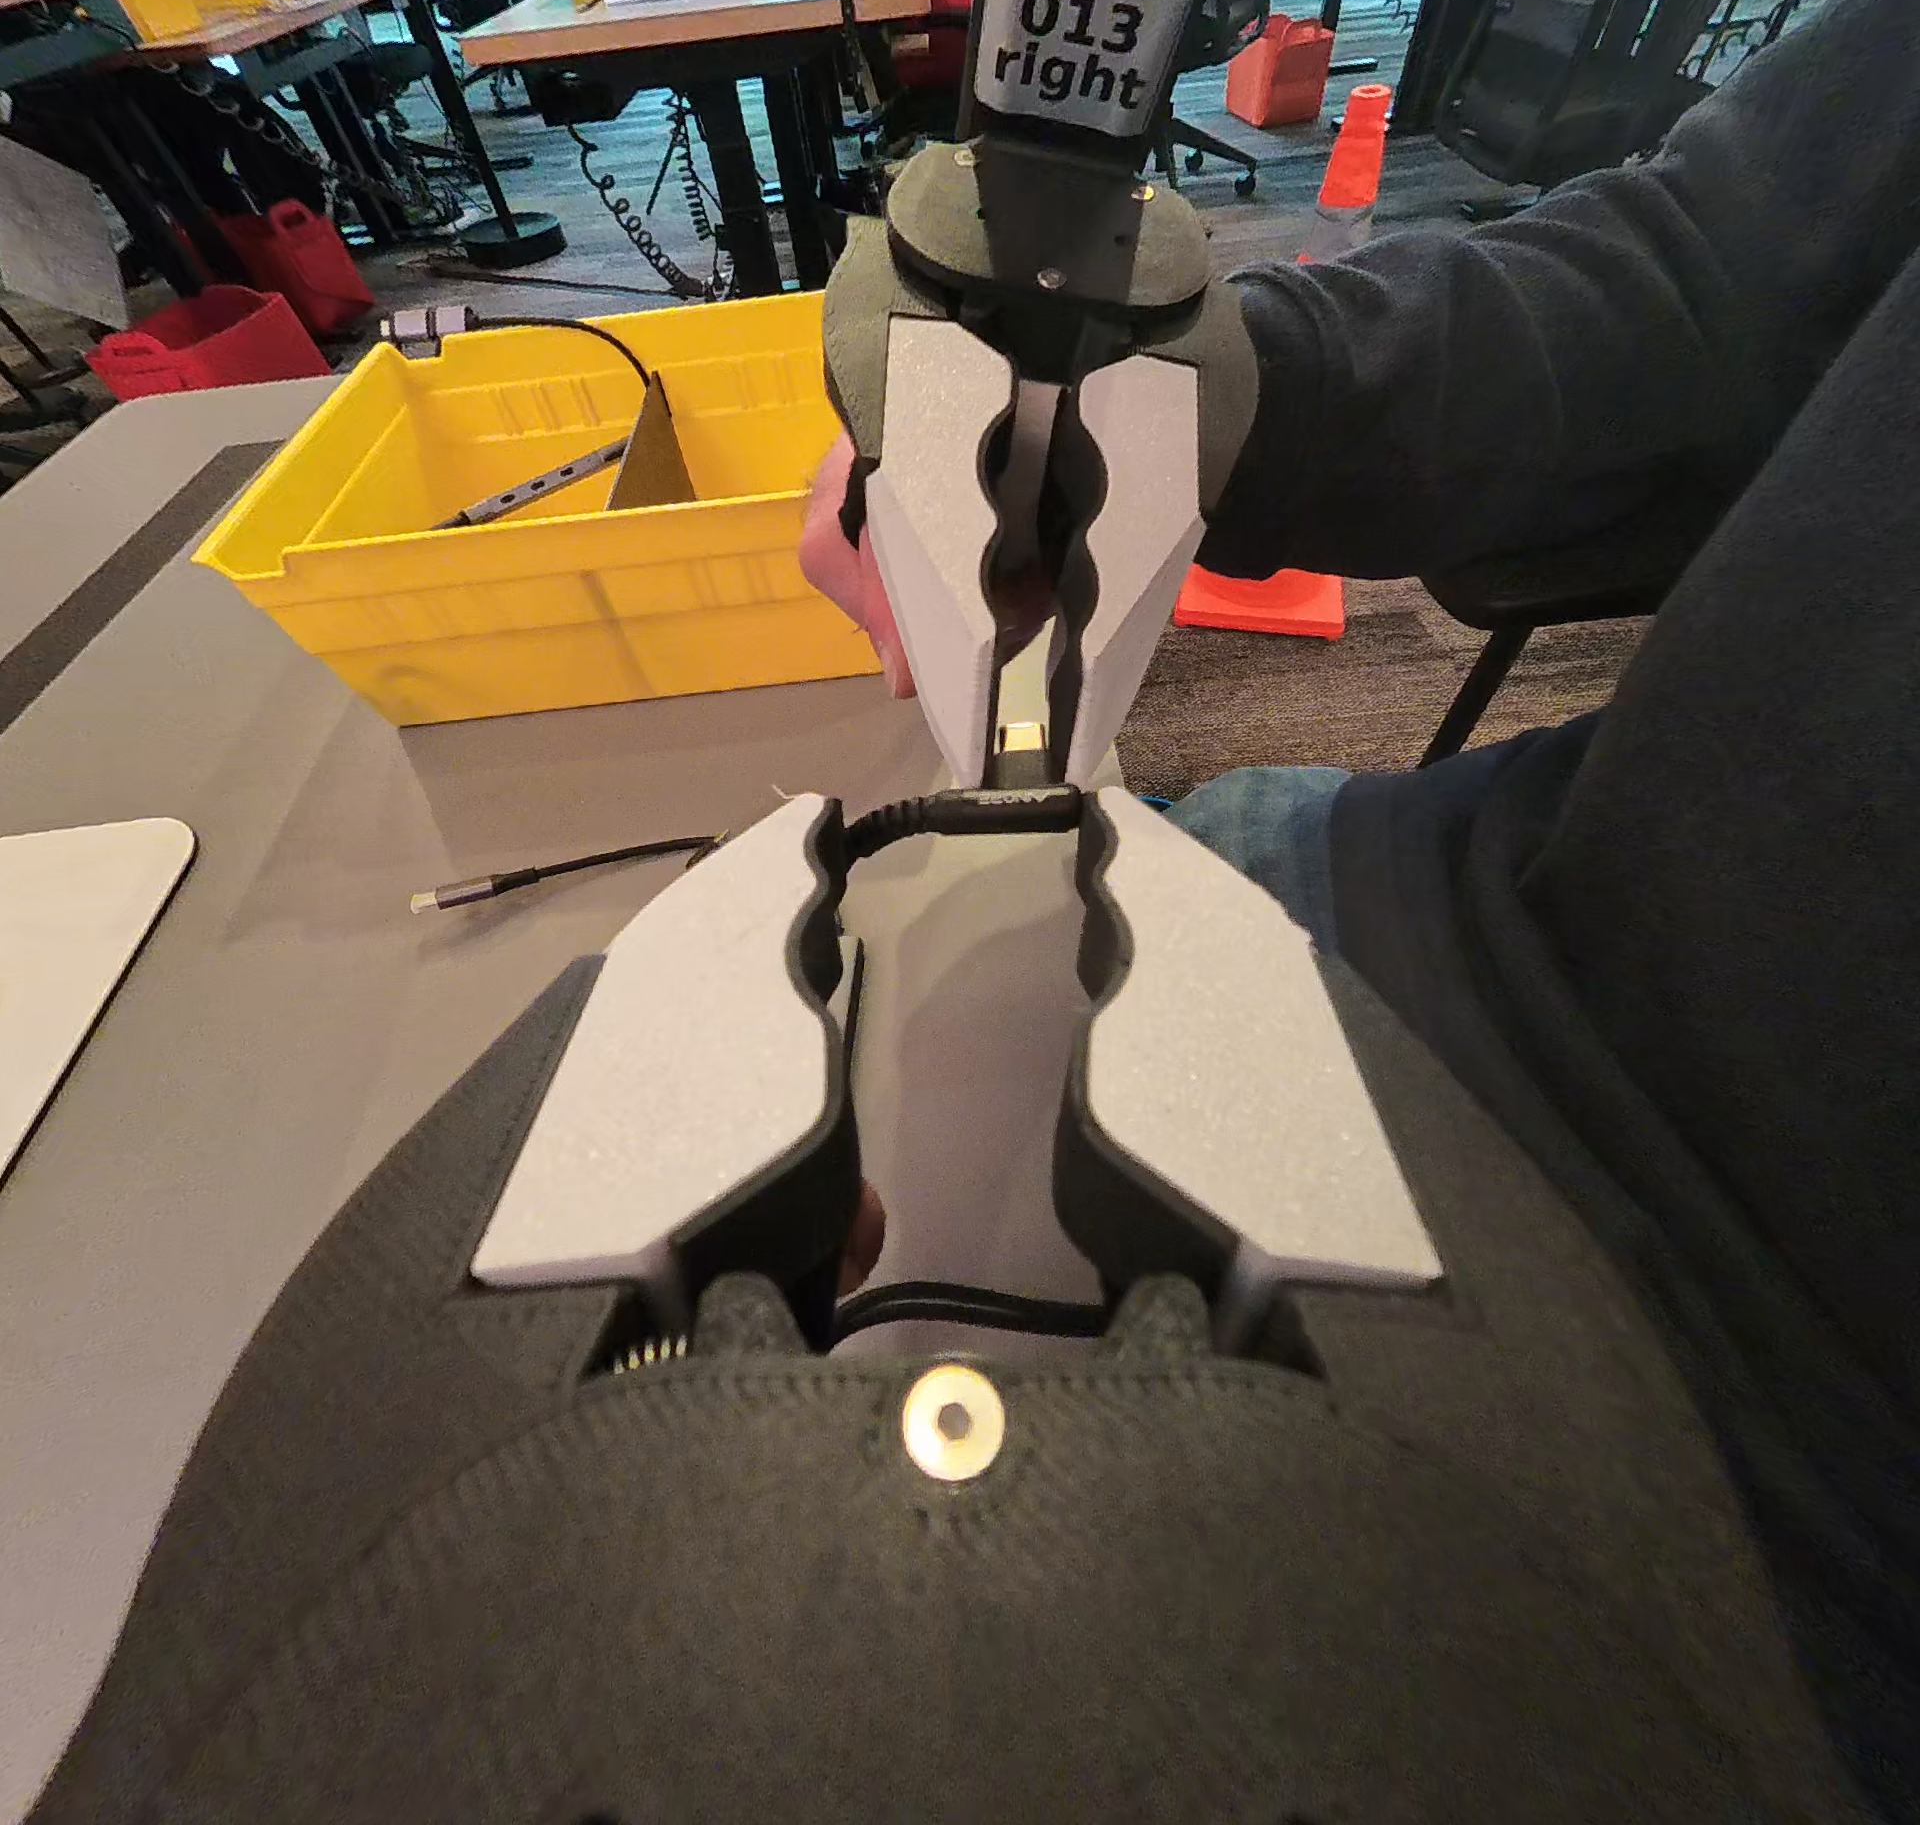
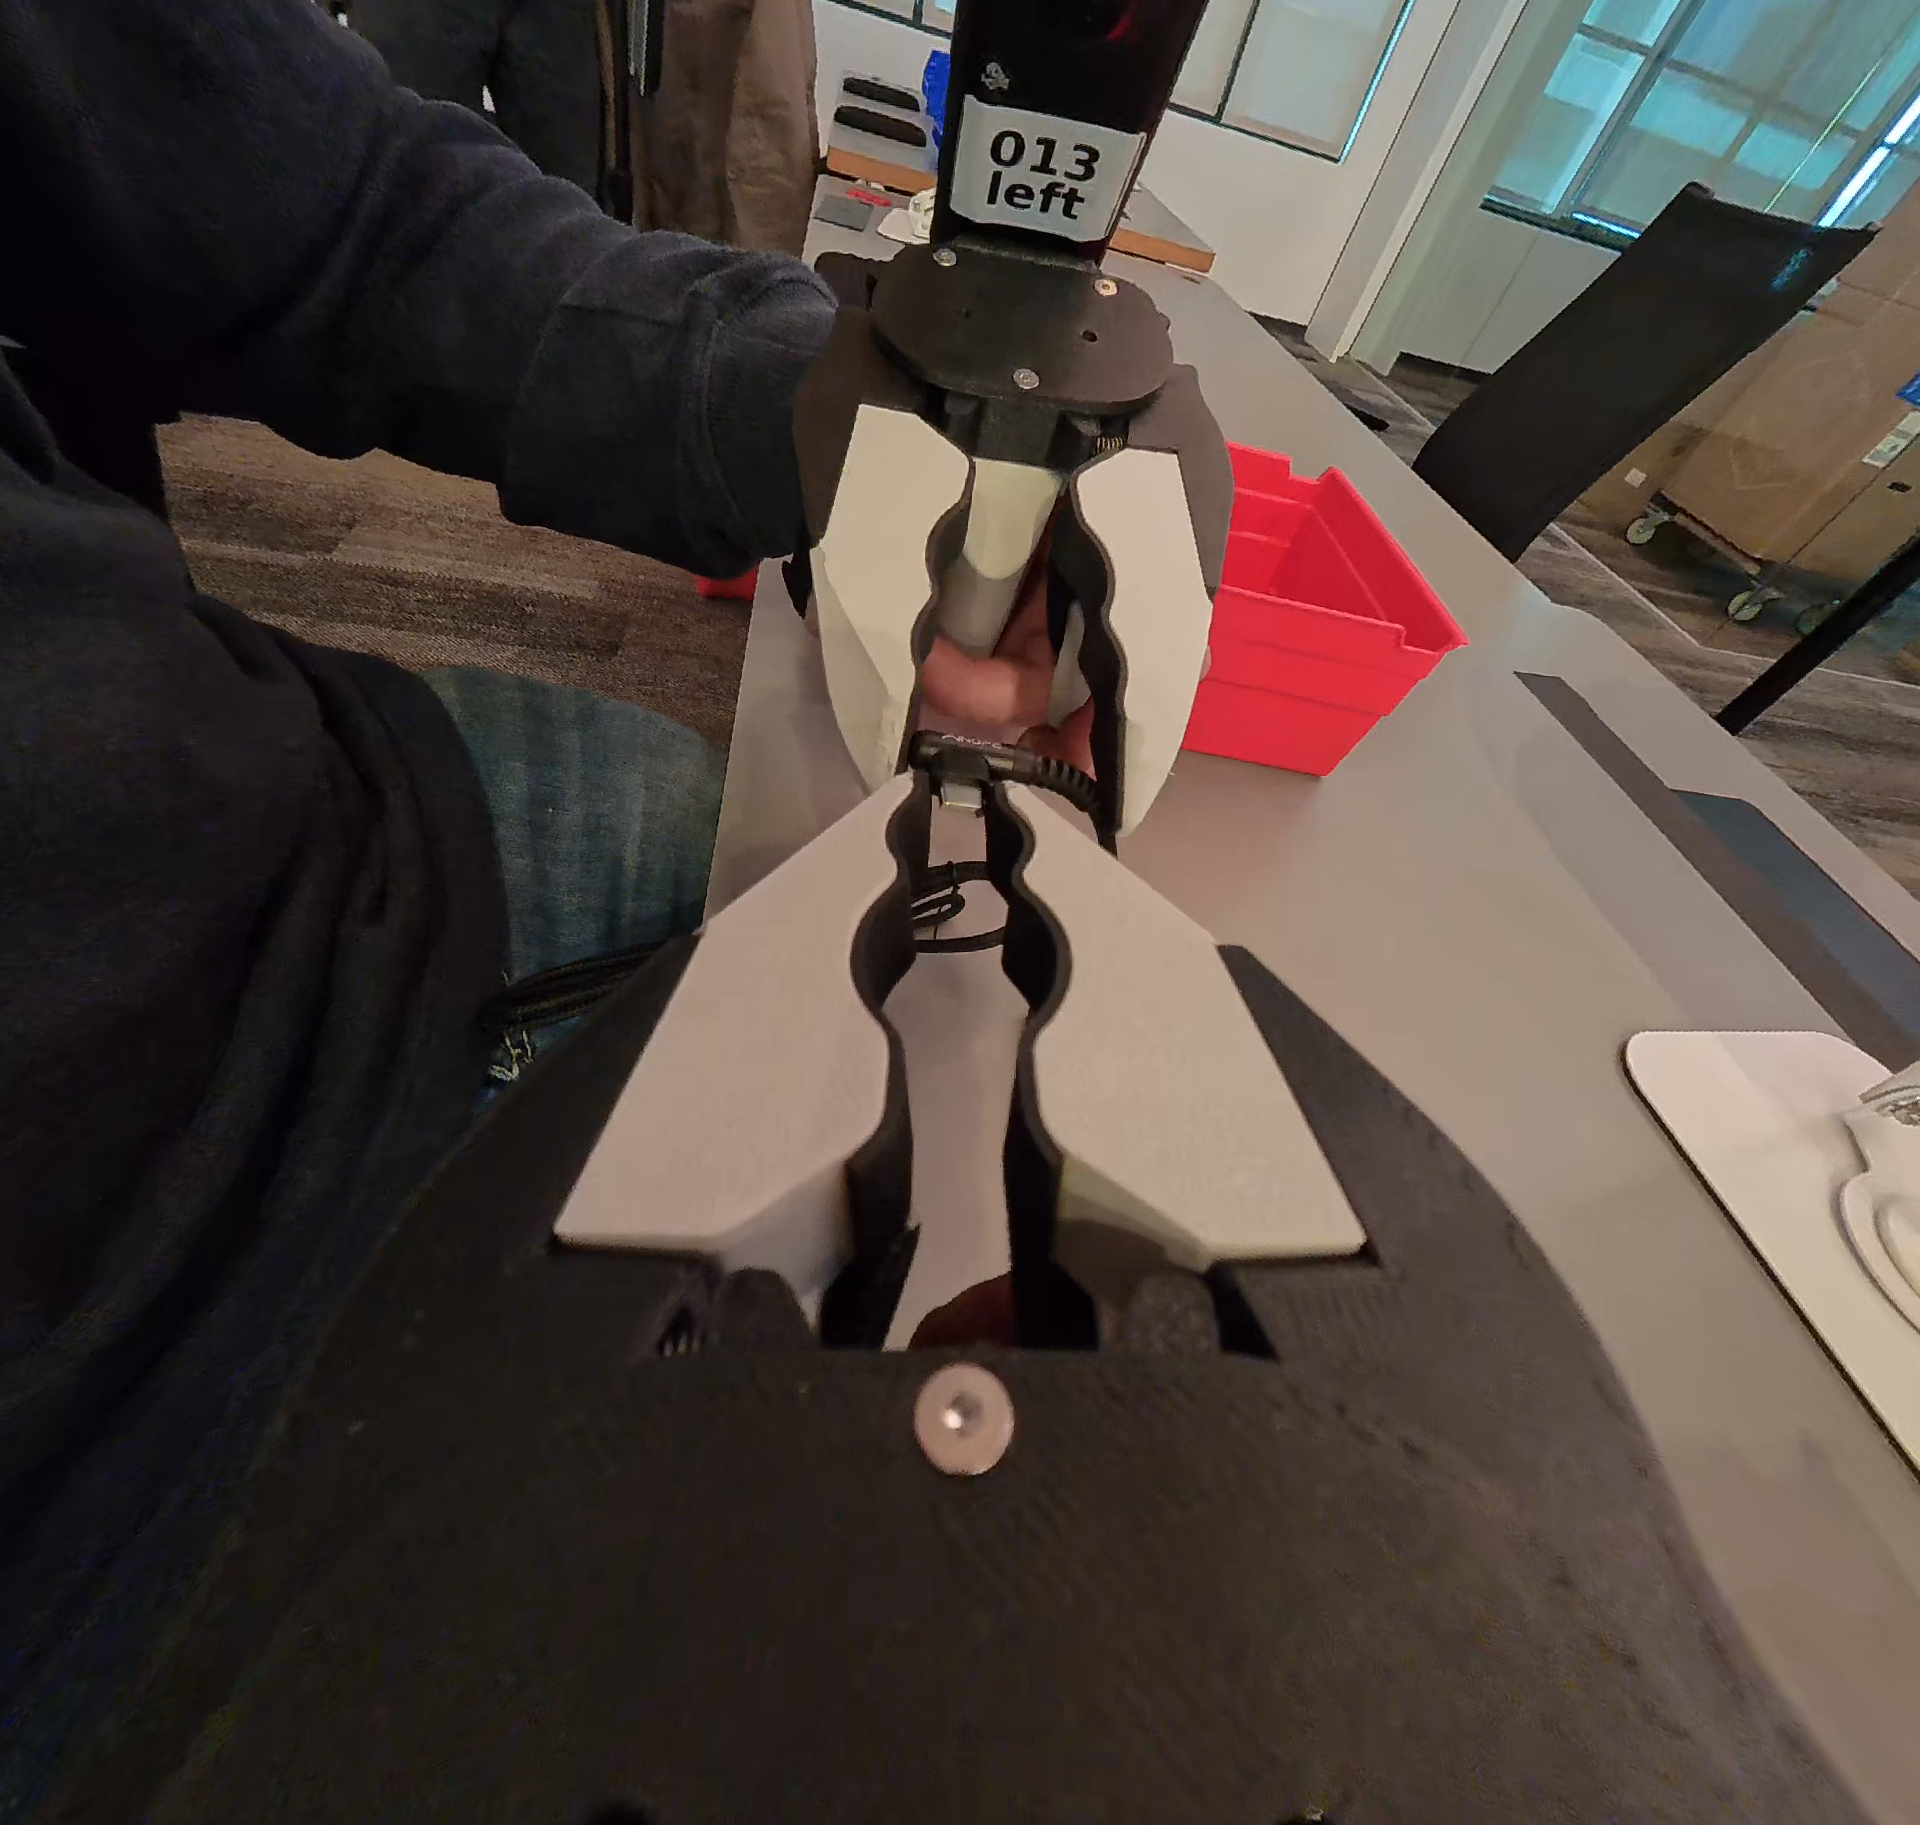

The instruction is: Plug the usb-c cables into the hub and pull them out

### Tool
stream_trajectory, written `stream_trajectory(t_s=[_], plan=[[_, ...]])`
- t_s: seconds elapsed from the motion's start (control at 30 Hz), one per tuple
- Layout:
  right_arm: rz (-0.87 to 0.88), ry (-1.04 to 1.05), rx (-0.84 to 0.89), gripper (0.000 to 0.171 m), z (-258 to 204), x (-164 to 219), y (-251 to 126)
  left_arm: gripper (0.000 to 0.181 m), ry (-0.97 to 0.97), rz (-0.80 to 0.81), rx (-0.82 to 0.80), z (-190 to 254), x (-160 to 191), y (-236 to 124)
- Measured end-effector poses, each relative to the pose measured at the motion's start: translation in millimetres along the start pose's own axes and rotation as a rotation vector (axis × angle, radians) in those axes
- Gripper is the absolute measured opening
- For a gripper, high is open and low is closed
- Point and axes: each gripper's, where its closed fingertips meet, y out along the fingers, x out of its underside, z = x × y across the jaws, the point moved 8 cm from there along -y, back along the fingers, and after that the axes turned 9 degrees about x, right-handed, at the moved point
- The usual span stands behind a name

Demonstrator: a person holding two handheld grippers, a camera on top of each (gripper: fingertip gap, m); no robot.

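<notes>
My left gripper (image 1: 961,804) is shut on a black connector body (image 1: 997,804) that lies crosswise between its tips, with a ribbed strain relief and black cable (image 1: 862,840) leading off to the left. My right gripper (image 1: 1029,762) faces it from above and is shut on a small plug with a silver metal end (image 1: 1023,736) that meets the black body. In the right wrist view, my right gripper (image 2: 956,799) holds the silver plug (image 2: 961,796) against the black body (image 2: 966,749) in the left gripper (image 2: 1013,767). How deep the plug sits is hidden.
A yellow bin (image 1: 540,612) stands behind on the grey table, holding a slim grey hub (image 1: 530,492) and a cardboard divider. A loose cable with a grey plug (image 1: 488,887) lies on the table. A white mat (image 1: 73,944) is left, a red bin (image 2: 1320,622) behind.
</notes>
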Motion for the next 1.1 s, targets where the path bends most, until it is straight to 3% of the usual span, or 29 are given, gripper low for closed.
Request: stream_trajectory(t_s=[1.1], plan=[[0.002,-0.073,0.052,0.007,-0.6,-2.3,0.0,0.042,-0.034,0.040,0.001,-2.5,0.5,-1.6]])
